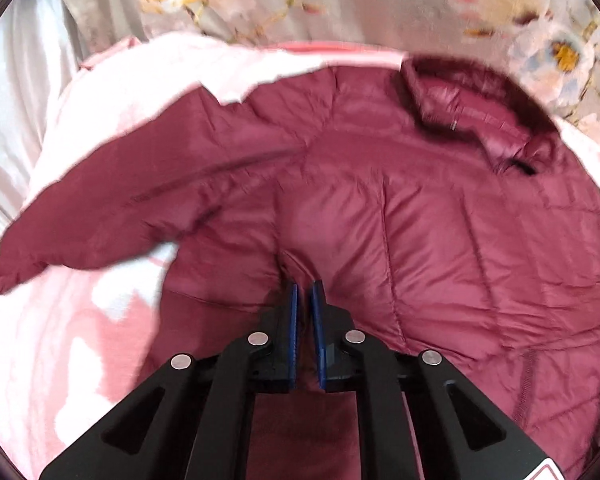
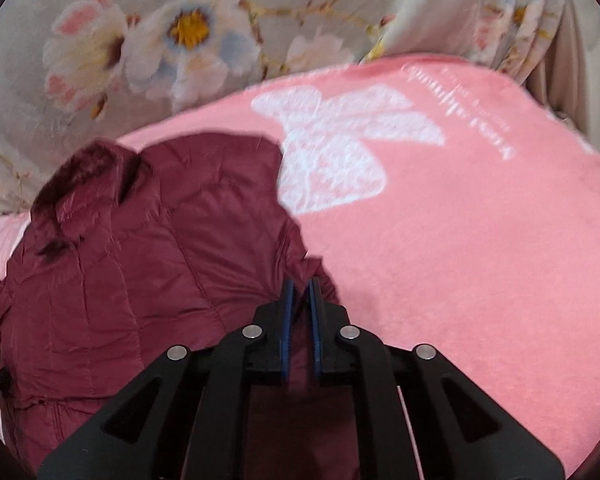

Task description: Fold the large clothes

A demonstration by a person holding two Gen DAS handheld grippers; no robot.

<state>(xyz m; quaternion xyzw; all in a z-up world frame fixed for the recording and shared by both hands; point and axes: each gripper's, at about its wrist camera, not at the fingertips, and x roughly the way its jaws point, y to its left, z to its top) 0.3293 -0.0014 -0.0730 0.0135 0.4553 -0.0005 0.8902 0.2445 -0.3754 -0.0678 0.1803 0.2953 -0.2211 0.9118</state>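
Left gripper (image 1: 304, 294) sits low on the jacket (image 1: 400, 216), blue pads nearly together with a ridge of maroon fabric pinched between them, near the hem on the sleeve side. Right gripper (image 2: 301, 292) reads the same: pads close, a fold of jacket edge caught between, right where the jacket meets the blanket (image 2: 480, 264).

Jacket lies mostly flat on the pink blanket over the bed, collar (image 1: 472, 120) at the far end, quilted body facing up. One sleeve (image 1: 100, 208) is stretched out sideways to the left, cuff lying off the body on the blanket. In the right view the other sleeve isn't clearly laid out; looks tucked or bunched under the gripper, can't tell. Floral bedding (image 2: 160, 40) beyond the blanket, not involved.

Step, as I read it: both grips are set on the near edge of the body, so this is the start of a fold, either a straightening tug or the hem-to-collar fold. Loose left sleeve says the sleeve fold isn't done on that side.

Next move needs:
- both grips held evenly; puffy slick shell will likely slip from a shallow pinch
- lift and carry both sides together, else the fold skews
- left sleeve brought across the body first, or it ends up sticking out of the fold
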